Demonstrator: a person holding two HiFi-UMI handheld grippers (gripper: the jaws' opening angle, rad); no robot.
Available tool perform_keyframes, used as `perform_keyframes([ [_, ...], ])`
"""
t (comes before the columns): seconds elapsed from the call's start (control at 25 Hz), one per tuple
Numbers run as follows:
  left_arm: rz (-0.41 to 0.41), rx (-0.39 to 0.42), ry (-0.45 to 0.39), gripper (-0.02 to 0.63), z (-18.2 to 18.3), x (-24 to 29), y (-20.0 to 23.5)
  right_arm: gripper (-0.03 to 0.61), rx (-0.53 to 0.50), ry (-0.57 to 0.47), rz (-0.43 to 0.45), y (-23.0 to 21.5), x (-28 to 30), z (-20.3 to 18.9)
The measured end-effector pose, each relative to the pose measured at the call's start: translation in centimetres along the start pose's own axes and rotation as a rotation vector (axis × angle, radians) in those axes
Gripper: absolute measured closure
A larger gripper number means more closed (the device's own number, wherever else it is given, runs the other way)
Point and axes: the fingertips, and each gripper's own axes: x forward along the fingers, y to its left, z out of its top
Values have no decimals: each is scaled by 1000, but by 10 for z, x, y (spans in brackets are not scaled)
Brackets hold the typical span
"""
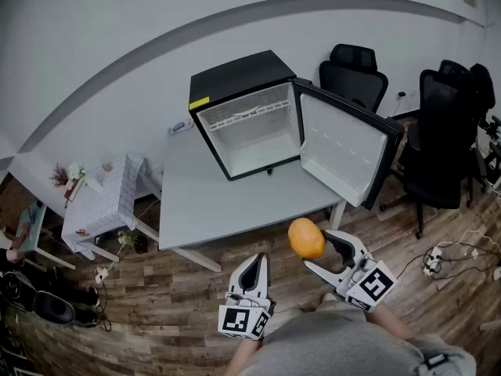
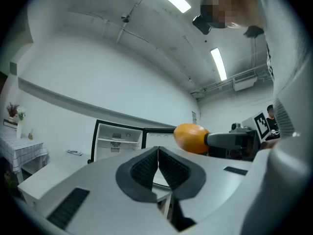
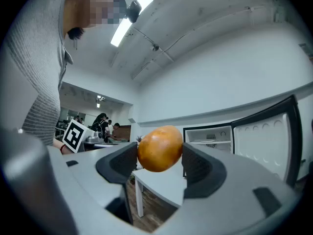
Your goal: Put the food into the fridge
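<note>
At the lower centre of the head view, the left gripper [image 1: 254,263] is pointing up the frame with its jaws pressed together; its own view [image 2: 158,153] is showing the two ribbed pads meeting with nothing between them. Just to its right, the right gripper [image 1: 315,247] is clamping a round orange fruit [image 1: 306,238] between its widely spread jaws. In the right gripper view [image 3: 159,155] the fruit [image 3: 160,148] is sitting at the jaw tips, touching both pads and bulging above them, over bare wooden floor [image 1: 156,304]. From the left gripper view the same fruit [image 2: 190,137] is showing at centre right, on the end of the other tool's jaw. Beyond the fruit, a grey table [image 1: 203,202] is occupying mid-frame. On its far part a black mini fridge [image 1: 235,84] is standing with its white interior exposed and its door [image 1: 348,151] swinging open toward the right. The fruit is hanging well apart from the fridge, below the open door in the head view. Black office chairs [image 1: 352,73] are standing at the upper right.
</note>
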Motion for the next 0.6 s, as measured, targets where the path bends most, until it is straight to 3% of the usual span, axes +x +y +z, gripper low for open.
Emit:
perform_keyframes([
  [0.6, -20, 3, 4, 601, -2, 7, 14, 291, -22, 8, -11, -1, 17, 1],
])
